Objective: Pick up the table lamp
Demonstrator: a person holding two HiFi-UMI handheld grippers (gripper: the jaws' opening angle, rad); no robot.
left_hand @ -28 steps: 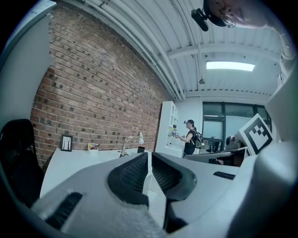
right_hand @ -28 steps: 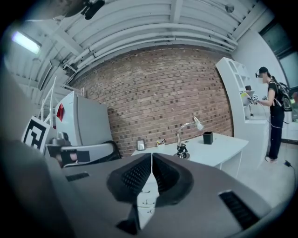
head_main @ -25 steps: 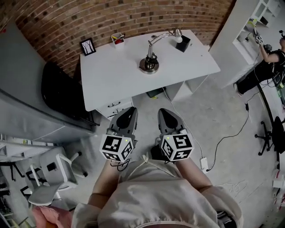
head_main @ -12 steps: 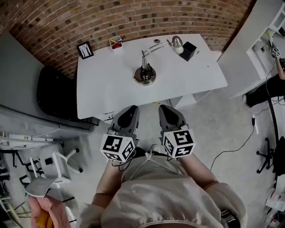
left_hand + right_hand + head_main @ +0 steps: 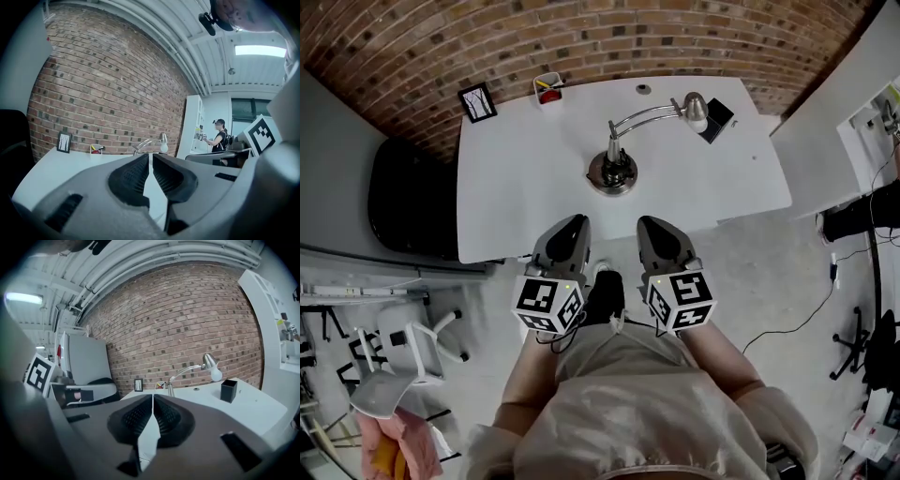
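Observation:
The table lamp (image 5: 614, 169) stands near the middle of the white desk (image 5: 506, 197), with a round metal base, a curved chrome arm and a small shade holding a white bulb (image 5: 696, 110). Both grippers hover at the desk's near edge, short of the lamp and touching nothing. My left gripper (image 5: 574, 223) is shut and empty; my right gripper (image 5: 654, 223) is shut and empty too. In the left gripper view the lamp (image 5: 151, 142) shows far beyond the closed jaws (image 5: 151, 157). In the right gripper view the lamp (image 5: 190, 371) rises beyond the closed jaws (image 5: 153, 397).
On the desk stand a small picture frame (image 5: 477, 101), a pen cup (image 5: 548, 88) and a black box (image 5: 718, 120) beside the lamp's shade. A black chair (image 5: 408, 202) sits left of the desk against the brick wall. A person (image 5: 219, 138) stands far right by white shelves.
The person holding the grippers has walked toward the desk, so both grippers now reach its near edge and the lamp lies closer. Both stay shut.

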